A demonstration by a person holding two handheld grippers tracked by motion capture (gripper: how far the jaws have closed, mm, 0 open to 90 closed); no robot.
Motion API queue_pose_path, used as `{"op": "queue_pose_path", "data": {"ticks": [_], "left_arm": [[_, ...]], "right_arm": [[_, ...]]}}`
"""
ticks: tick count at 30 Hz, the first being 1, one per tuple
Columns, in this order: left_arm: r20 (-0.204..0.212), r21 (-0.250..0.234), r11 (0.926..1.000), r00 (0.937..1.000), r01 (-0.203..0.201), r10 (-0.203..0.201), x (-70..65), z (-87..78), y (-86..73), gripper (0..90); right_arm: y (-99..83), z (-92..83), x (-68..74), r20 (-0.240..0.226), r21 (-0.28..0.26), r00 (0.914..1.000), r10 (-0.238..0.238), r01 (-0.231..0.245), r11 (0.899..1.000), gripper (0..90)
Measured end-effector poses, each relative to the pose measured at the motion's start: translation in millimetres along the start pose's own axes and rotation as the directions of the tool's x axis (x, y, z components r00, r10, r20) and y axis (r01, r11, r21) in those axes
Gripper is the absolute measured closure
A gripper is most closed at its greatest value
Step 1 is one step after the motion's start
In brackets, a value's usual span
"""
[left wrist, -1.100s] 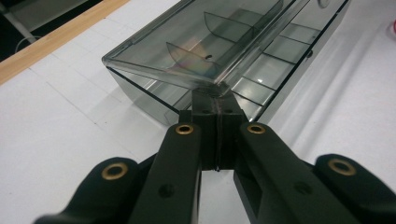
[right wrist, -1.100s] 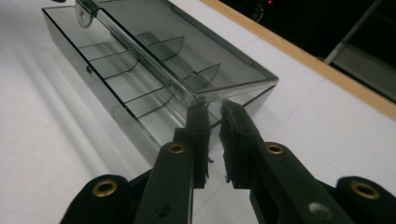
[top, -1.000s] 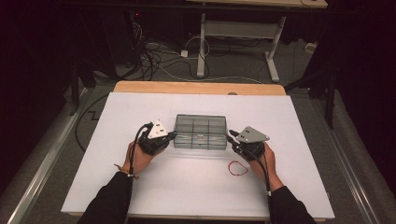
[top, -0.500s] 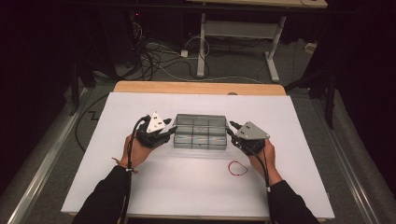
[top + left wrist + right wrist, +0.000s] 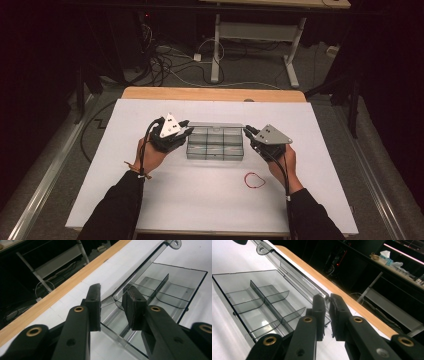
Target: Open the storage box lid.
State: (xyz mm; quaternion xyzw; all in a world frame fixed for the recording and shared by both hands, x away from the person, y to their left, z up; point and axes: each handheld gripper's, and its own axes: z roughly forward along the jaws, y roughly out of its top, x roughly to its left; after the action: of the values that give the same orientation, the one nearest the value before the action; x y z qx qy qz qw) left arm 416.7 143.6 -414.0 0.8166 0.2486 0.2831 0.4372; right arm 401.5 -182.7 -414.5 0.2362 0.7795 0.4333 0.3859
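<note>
A clear plastic organiser box (image 5: pixel 215 150) with several compartments stands in the middle of the white table. Its lid (image 5: pixel 215 124) is swung up along the far side. My left gripper (image 5: pixel 187 131) is at the box's left end. In the left gripper view the lid's (image 5: pixel 147 262) end corner sits between the jaws of that gripper (image 5: pixel 111 302), which is shut on it. My right gripper (image 5: pixel 247 131) is at the right end. There the jaws of my right gripper (image 5: pixel 327 307) are nearly together on the lid's (image 5: pixel 292 272) other corner. The compartments (image 5: pixel 257 307) look empty.
A red rubber loop (image 5: pixel 254 180) lies on the white table top (image 5: pixel 325 200), in front of the box and near the right hand. A wooden strip (image 5: pixel 215 93) runs along the far edge. Beyond it are cables and a desk frame (image 5: pixel 255 35) on the floor.
The box was closed a second ago. Both grippers have risen and moved slightly away from me, and the lid has swung up toward the far side.
</note>
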Motion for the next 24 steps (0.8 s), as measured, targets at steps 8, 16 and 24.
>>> {"op": "queue_pose_path", "data": {"ticks": [8, 16, 24], "left_arm": [[0.004, -0.013, 0.9999, 1.0000, -0.001, 0.001, 9.5, 1.9, 3.4, 67.1], [0.026, -0.008, 0.9998, 0.9995, 0.015, -0.015, 22.1, 9.5, 14.2, 66.7], [0.023, 0.016, 0.9988, 0.9986, 0.046, -0.047, 34.0, 24.2, 17.8, 66.8]], "right_arm": [[5.8, 2.7, -2.8, 0.003, 0.002, 1.0000, 0.006, -0.006, 1.000, 83.4], [14.0, 9.8, -14.3, 0.006, -0.009, 0.9984, 0.056, -0.056, 0.998, 79.9], [22.5, 24.1, -25.5, -0.005, 0.006, 0.9968, 0.080, -0.080, 0.997, 79.3]]}}
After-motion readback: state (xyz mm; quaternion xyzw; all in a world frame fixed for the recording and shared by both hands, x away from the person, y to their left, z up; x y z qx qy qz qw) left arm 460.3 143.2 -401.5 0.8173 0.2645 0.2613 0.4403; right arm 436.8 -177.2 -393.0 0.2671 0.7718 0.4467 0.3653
